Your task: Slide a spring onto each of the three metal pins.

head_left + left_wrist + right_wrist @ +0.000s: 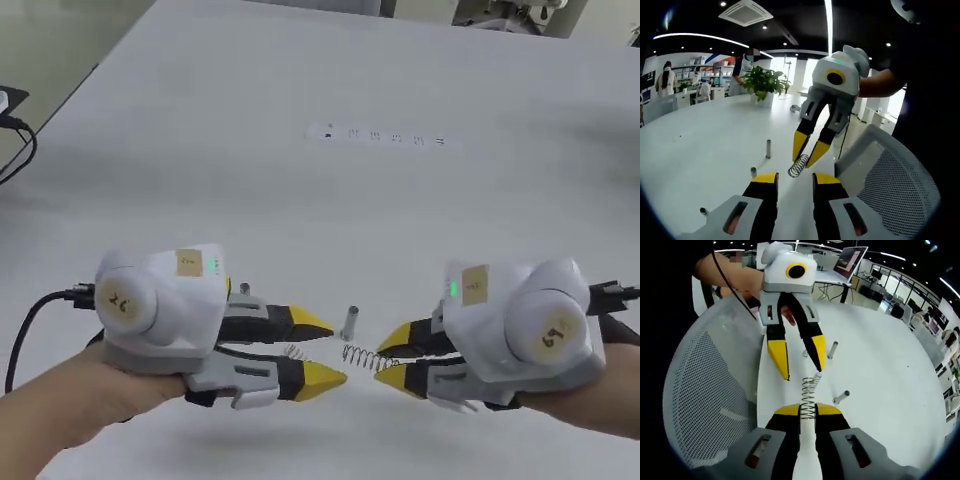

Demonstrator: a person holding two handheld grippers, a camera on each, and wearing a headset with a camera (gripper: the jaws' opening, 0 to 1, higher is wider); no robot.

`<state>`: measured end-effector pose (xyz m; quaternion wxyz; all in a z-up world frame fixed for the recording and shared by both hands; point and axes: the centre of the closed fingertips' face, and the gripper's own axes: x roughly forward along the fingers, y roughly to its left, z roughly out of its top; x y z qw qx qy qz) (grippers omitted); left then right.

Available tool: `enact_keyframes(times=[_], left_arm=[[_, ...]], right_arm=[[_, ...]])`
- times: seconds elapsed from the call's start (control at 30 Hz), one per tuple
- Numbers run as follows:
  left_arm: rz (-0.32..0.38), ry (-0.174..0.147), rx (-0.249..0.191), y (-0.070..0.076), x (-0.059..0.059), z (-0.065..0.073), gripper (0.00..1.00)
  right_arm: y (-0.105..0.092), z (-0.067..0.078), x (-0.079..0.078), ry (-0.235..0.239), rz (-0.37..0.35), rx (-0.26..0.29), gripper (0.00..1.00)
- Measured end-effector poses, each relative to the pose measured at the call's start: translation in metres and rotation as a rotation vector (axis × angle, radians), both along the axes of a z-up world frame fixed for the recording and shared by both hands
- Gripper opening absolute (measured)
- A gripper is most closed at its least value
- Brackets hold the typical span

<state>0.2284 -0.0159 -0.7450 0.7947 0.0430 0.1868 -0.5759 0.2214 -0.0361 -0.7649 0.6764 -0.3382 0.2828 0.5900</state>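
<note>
Your right gripper (808, 409) is clamped on one spring (810, 389), held out toward the left gripper (795, 177), whose jaws are apart and empty; the pins (768, 148) on the table (300, 200) look bare, so I'd judge all three still to do.

My head view looks down from close above. The gripper views face each other, sharing the spring (809, 396) just ahead.
</note>
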Motion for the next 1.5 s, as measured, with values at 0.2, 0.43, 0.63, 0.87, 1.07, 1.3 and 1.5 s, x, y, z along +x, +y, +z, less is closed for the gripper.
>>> enact_keyframes(times=[0.2, 0.43, 0.63, 0.87, 1.07, 1.3, 1.5], left_arm=[[-0.027, -0.002, 0.007, -0.006, -0.003, -0.004, 0.19], [-0.041, -0.007, -0.003, -0.013, -0.001, -0.004, 0.15], [-0.062, -0.007, 0.014, -0.016, -0.004, -0.009, 0.14], [-0.074, -0.017, 0.015, -0.018, -0.004, -0.009, 0.08], [-0.077, -0.024, 0.011, -0.018, -0.003, -0.008, 0.06], [-0.075, -0.026, 0.015, -0.019, -0.003, -0.009, 0.05], [-0.082, -0.026, 0.017, -0.02, -0.005, -0.01, 0.04]], right_arm=[[0.002, -0.001, -0.001, -0.012, 0.04, -0.003, 0.07], [0.002, -0.002, -0.003, -0.024, 0.088, -0.01, 0.07], [0.002, -0.004, -0.004, -0.03, 0.105, -0.01, 0.07], [0.003, -0.003, -0.005, -0.027, 0.106, 0.007, 0.07], [0.003, 0.0, -0.005, -0.014, 0.093, 0.031, 0.07], [0.002, 0.001, -0.006, -0.02, 0.095, 0.032, 0.07], [0.001, 0.0, -0.007, -0.029, 0.108, 0.024, 0.07]])
